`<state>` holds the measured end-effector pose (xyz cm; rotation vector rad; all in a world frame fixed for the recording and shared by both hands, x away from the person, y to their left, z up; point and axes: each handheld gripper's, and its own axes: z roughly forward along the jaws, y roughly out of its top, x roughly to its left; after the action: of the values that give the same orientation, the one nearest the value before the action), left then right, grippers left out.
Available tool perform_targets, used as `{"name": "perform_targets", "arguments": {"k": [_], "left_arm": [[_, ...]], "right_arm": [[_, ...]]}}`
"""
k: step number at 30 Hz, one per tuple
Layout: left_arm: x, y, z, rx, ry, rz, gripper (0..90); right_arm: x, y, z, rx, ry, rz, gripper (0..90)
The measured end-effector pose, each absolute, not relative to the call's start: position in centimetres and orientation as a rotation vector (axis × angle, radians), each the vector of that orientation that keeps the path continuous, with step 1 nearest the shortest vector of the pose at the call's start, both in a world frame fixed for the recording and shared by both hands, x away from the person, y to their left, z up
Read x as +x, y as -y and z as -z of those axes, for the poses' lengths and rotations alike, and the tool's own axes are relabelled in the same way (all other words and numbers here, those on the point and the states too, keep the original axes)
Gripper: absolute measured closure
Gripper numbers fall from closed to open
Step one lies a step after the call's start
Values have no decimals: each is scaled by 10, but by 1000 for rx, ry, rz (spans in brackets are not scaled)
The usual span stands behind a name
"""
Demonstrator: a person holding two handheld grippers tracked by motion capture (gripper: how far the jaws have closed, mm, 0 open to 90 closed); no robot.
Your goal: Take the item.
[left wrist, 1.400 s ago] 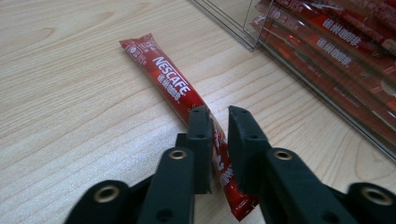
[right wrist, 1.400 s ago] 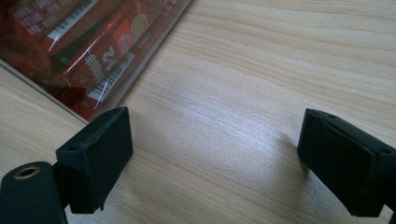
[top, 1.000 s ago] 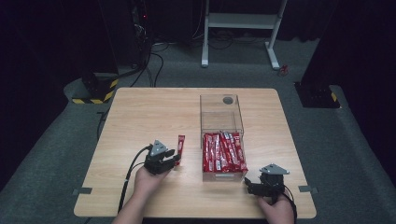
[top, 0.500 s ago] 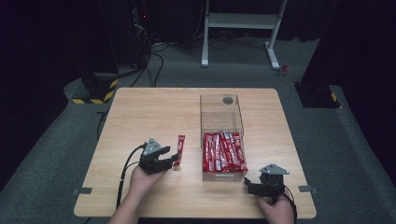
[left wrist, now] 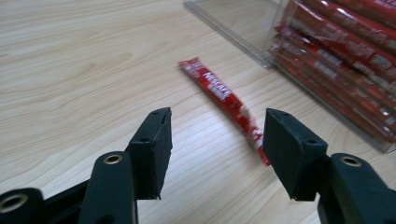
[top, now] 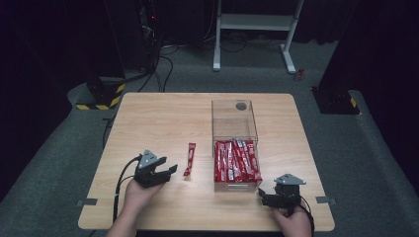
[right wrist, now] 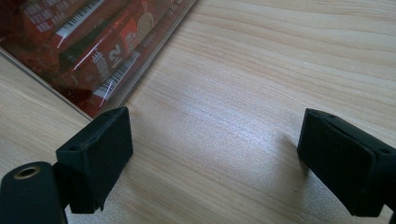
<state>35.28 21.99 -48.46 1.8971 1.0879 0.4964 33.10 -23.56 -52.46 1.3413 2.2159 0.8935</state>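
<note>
The left tool point(top: 167, 172) is hanging wide open and empty, its jaws having just been opening. The red sachet point(left wrist: 224, 95) is lying flat on the table point(top: 163, 118) just ahead of it, untouched, apparently just released. Backing away level should avoid nudging it. The right tool point(top: 267, 196) is resting open and empty beside the clear box point(top: 234, 129) of sachets.

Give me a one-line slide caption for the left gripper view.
Open left gripper poised over the wooden table, a single red stick packet lying just beyond its jaws beside the clear box of packets.
</note>
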Motion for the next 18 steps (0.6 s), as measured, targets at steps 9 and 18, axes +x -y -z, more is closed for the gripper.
{"name": "perform_targets", "arguments": {"k": [9,18], "left_arm": [[341,-252,485,1867,-1135,-529,418],[330,-280,489,1860,-1183,-562,395]], "right_arm": [[331,236,525,1341,-2216,-893,101],[331,236,525,1341,-2217,-893,101]]}}
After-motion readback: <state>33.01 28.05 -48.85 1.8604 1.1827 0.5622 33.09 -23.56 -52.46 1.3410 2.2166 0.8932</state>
